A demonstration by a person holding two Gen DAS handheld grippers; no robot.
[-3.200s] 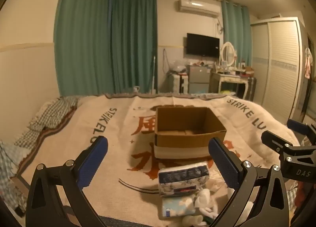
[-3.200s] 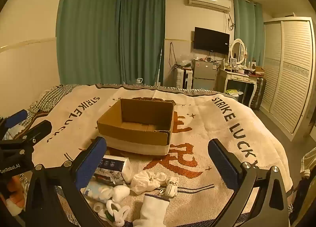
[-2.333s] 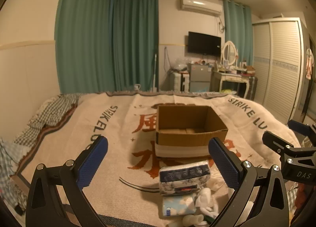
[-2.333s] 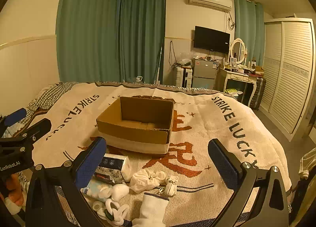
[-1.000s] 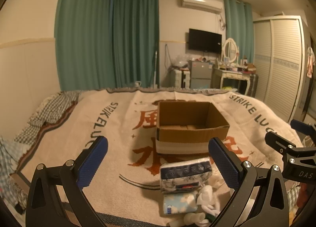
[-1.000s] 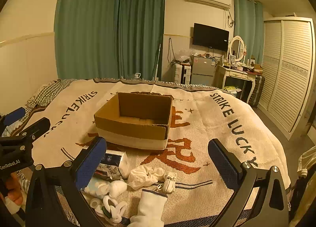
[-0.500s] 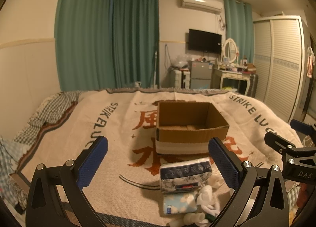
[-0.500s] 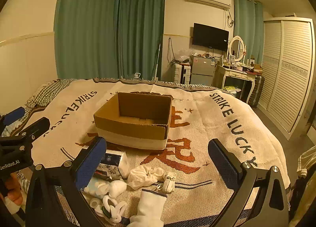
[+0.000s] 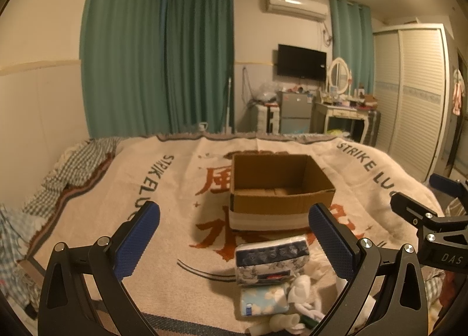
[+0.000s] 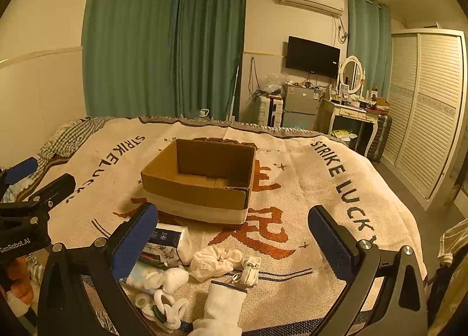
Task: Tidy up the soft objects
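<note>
1. Blue-padded, my left gripper (image 9: pixel 231 232) is held level above the near edge of the bed, fingers spread wide with nothing between them.
2. My right gripper (image 10: pixel 229 232) is posed the same way just to its right, jaws wide apart and holding nothing; each tool shows at the edge of the other's view.
3. My hand (image 10: pixel 17 280) shows only as a sliver at the lower left of the right view, beneath the left tool.
4. One box (image 9: pixel 278 189), brown cardboard with a pale band round its base, sits open on the blanket (image 9: pixel 175 178), ahead of both grippers and well beyond their tips; I see nothing inside it.
5. Two tissue packs: a floral dark-topped pack (image 9: pixel 272 260) just in front of the box, and a pale blue pack (image 9: pixel 263 296) touching its near side. Both lie below and between the left fingers, towards the right one.
6. One white scrunchie (image 10: pixel 216 261) lies between the right fingers, near the floral pack.
7. One white sock (image 10: pixel 222 306) lies at the near blanket edge, below the right gripper.
8. One small white clip-like item (image 10: pixel 250 271) sits just right of the scrunchie; I cannot tell what it is.
9. White rolled pieces (image 10: pixel 163 295) are heaped on and beside the blue pack; their count is unclear.
</note>
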